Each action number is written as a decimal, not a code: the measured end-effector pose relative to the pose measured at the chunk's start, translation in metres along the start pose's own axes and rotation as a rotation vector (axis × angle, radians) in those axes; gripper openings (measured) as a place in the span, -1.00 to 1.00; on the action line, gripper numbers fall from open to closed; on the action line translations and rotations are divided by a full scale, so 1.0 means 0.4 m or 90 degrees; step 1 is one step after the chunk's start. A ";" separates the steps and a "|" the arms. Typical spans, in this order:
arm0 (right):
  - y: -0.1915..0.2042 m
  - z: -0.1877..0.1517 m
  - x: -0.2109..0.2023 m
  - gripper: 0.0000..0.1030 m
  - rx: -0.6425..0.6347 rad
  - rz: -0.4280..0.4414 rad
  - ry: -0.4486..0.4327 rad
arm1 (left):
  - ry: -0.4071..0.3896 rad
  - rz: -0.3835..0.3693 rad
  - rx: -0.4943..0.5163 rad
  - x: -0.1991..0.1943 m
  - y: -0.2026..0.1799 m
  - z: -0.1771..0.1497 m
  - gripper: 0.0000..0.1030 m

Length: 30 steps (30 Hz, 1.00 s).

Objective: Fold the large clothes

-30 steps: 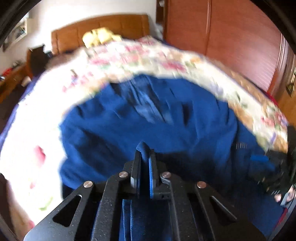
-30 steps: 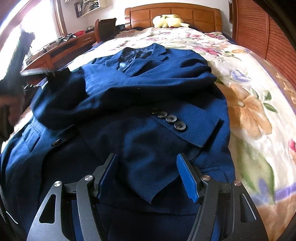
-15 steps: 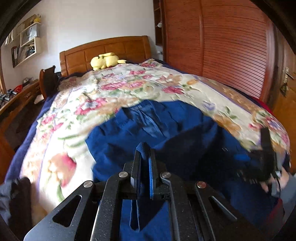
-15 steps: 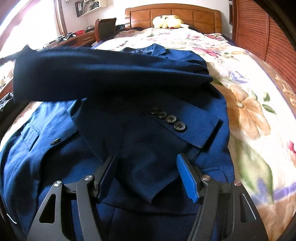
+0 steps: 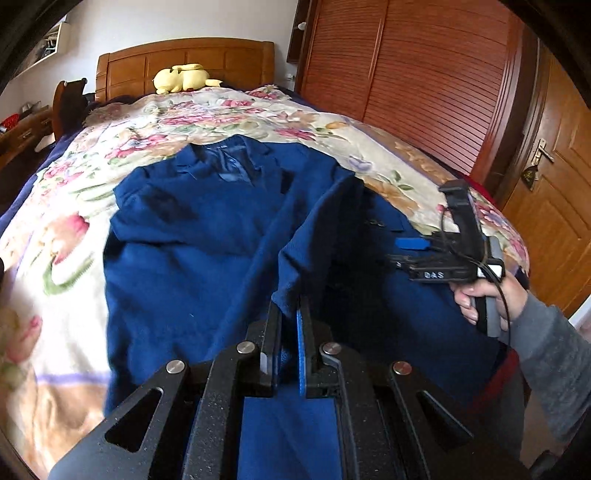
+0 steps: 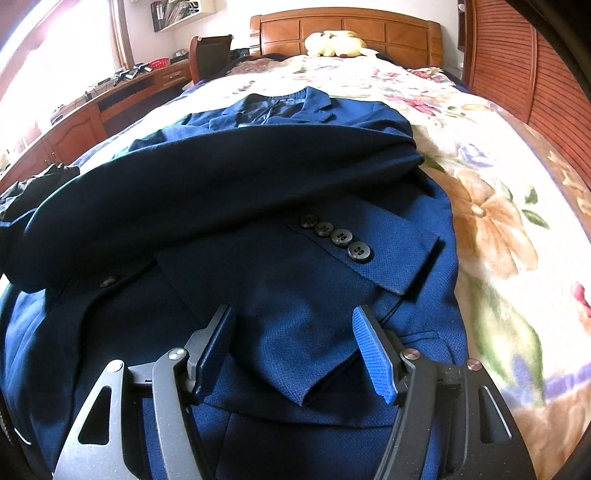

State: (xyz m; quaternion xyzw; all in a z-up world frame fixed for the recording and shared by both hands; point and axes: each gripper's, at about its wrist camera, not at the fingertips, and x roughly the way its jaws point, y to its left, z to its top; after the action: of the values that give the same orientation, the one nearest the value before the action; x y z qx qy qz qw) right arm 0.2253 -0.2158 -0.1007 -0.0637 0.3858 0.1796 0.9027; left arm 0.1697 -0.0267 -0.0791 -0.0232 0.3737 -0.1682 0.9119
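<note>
the blue jacket (image 6: 280,206) lay face up on the floral bedspread (image 6: 491,177), collar toward the wooden headboard (image 6: 343,26). one sleeve (image 6: 221,184) was drawn across the chest, above a second sleeve cuff with four dark buttons (image 6: 336,238). our left gripper (image 5: 290,314) was clamped on a fold of the jacket's cloth, its jaws nearly together. our right gripper (image 6: 295,332) hung just above the lower front, jaws spread wide and holding nothing. a yellow plush toy (image 5: 183,77) rested by the headboard.
</note>
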 end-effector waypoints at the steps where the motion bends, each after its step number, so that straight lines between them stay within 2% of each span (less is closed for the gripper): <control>1: -0.001 0.000 -0.001 0.31 0.000 0.000 0.000 | 0.001 -0.002 0.002 -0.004 -0.008 -0.012 -0.86; 4: -0.002 0.000 -0.001 0.31 -0.001 -0.001 0.000 | 0.013 -0.007 0.001 0.001 -0.032 -0.041 -0.86; 9: -0.002 0.000 -0.001 0.31 -0.001 -0.001 0.000 | 0.025 0.012 0.009 0.002 -0.045 -0.061 -0.86; 13: -0.001 0.000 0.000 0.31 0.000 0.000 0.000 | 0.012 0.023 0.001 -0.036 -0.033 -0.056 -0.65; 16: -0.002 0.000 -0.001 0.31 -0.001 0.000 0.000 | -0.012 0.014 -0.012 -0.077 -0.015 -0.046 -0.39; 20: -0.001 0.000 0.000 0.31 -0.002 -0.002 -0.001 | -0.018 0.031 -0.006 -0.092 0.008 -0.035 -0.31; 26: 0.001 0.001 -0.001 0.31 -0.004 -0.005 -0.002 | 0.039 0.055 -0.007 -0.013 0.067 -0.040 -0.25; 30: 0.000 0.001 -0.001 0.31 -0.004 -0.004 -0.002 | 0.097 0.055 -0.014 0.060 0.105 -0.061 -0.20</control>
State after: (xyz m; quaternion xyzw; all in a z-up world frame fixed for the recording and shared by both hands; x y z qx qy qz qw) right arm 0.2252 -0.2157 -0.1002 -0.0679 0.3834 0.1779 0.9037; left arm 0.1810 0.0072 -0.1197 -0.0040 0.4444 -0.1258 0.8869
